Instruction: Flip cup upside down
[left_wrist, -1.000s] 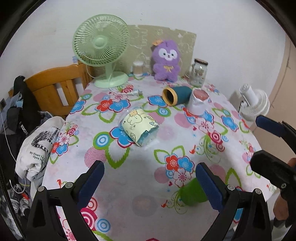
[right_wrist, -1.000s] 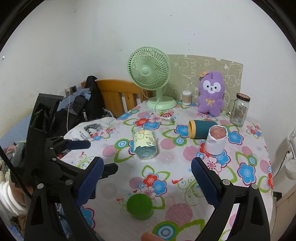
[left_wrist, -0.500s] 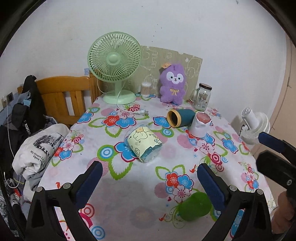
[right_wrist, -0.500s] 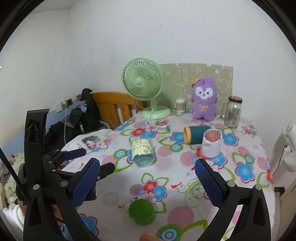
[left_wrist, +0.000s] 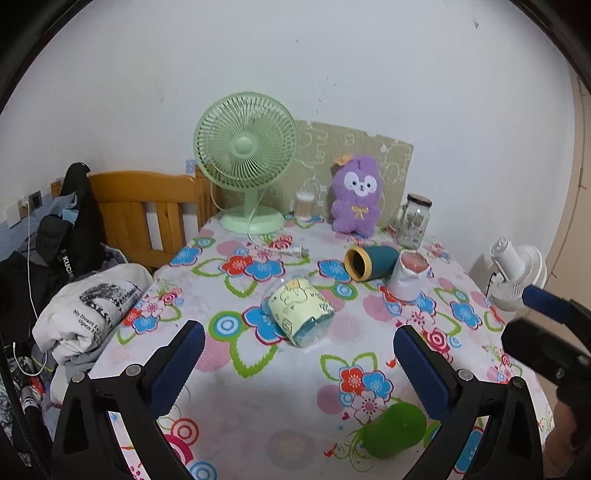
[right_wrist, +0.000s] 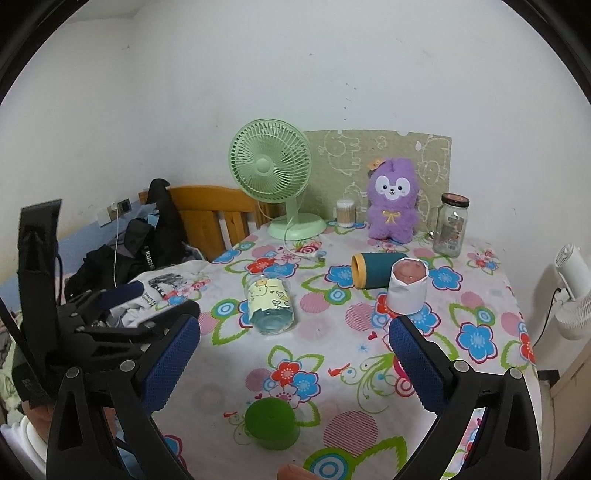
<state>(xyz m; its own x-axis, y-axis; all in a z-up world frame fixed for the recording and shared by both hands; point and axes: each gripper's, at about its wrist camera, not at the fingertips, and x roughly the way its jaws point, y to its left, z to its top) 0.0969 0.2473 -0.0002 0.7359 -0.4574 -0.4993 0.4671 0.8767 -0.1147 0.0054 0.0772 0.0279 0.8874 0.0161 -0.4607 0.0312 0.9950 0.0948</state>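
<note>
A lived-in home: floral tablecloth (left_wrist: 236, 402), plush toy (left_wrist: 356, 195), clothes (left_wrist: 88, 314) piled nearby.

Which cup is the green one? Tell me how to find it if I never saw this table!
Start at the flowery table with the green fan at the back. Come to the near edge, between the two open grippers. The green cup stands there alone, bottom up; it is plain green, while the other cups are yellow-patterned, teal or white and sit farther back.
</note>
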